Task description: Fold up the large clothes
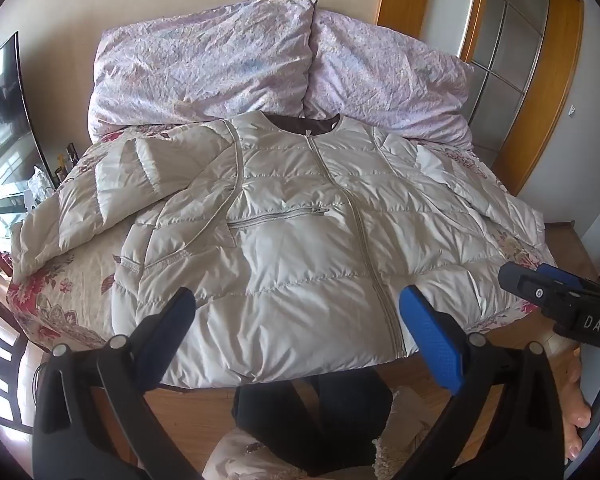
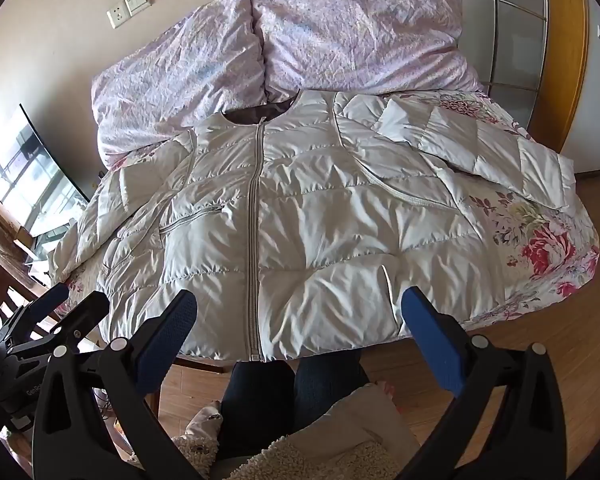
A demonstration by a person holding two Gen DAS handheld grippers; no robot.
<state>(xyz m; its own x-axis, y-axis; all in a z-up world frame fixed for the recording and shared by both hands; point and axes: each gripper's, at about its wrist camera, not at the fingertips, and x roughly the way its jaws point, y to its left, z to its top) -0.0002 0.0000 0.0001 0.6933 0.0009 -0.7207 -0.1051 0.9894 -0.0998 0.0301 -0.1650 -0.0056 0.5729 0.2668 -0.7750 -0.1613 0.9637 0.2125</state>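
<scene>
A large cream quilted down jacket (image 1: 300, 232) lies front up and zipped on a floral bedsheet (image 1: 44, 300), collar toward the pillows, both sleeves spread outward. It also shows in the right wrist view (image 2: 320, 236). My left gripper (image 1: 296, 304) is open and empty, held above the jacket's hem near the zipper. My right gripper (image 2: 300, 308) is open and empty, above the hem to the right of the zipper. The right gripper shows at the right edge of the left wrist view (image 1: 556, 300), and the left gripper at the lower left of the right wrist view (image 2: 52, 320).
Two lilac pillows (image 1: 204, 64) lean on the wall behind the jacket. A television (image 1: 0, 120) stands at the left. A wooden door frame (image 1: 548, 80) is at the right. The person's legs (image 2: 292, 392) and wooden floor (image 2: 540, 340) are below the bed's front edge.
</scene>
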